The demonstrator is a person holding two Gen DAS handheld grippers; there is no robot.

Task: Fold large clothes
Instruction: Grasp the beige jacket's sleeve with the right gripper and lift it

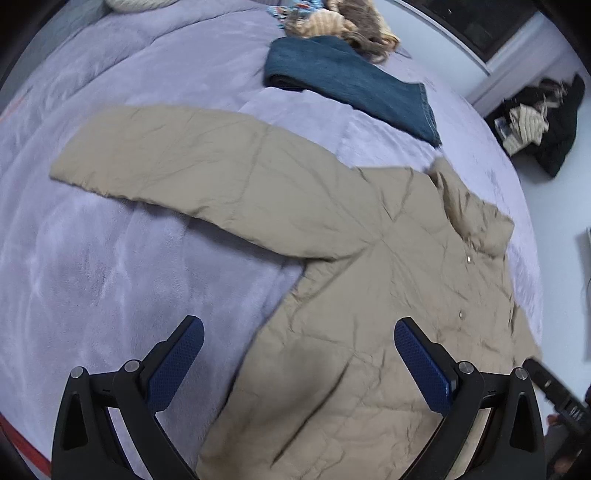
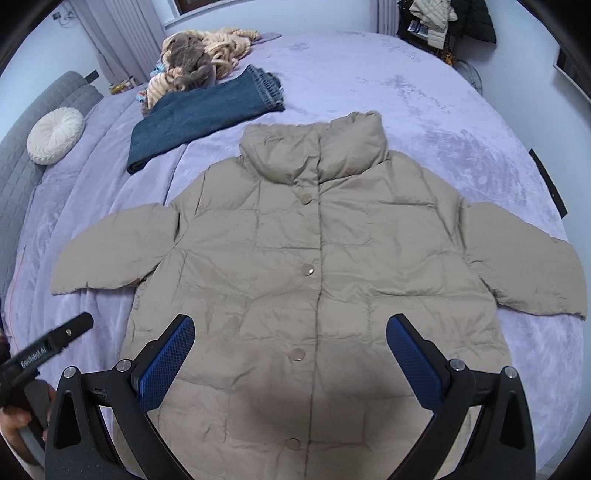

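A beige puffer jacket (image 2: 295, 258) lies flat on a lilac bedspread (image 2: 443, 110), front up, snaps closed, collar at the far end and both sleeves spread sideways. My right gripper (image 2: 291, 332) hovers open above its lower front, nothing between the blue pads. In the left wrist view the jacket (image 1: 351, 295) lies slantwise with one sleeve (image 1: 166, 162) stretched out to the left. My left gripper (image 1: 299, 336) stands open above the jacket's side edge and holds nothing. The other gripper's black body (image 2: 48, 347) shows at the left of the right wrist view, with a hand below it.
Folded blue jeans (image 2: 199, 114) lie beyond the jacket's left shoulder, with a heap of tan and brown knitwear (image 2: 195, 59) behind them. A round white cushion (image 2: 55, 134) rests on a grey headboard at left. Dark clothes (image 2: 443, 18) hang past the bed's far right edge.
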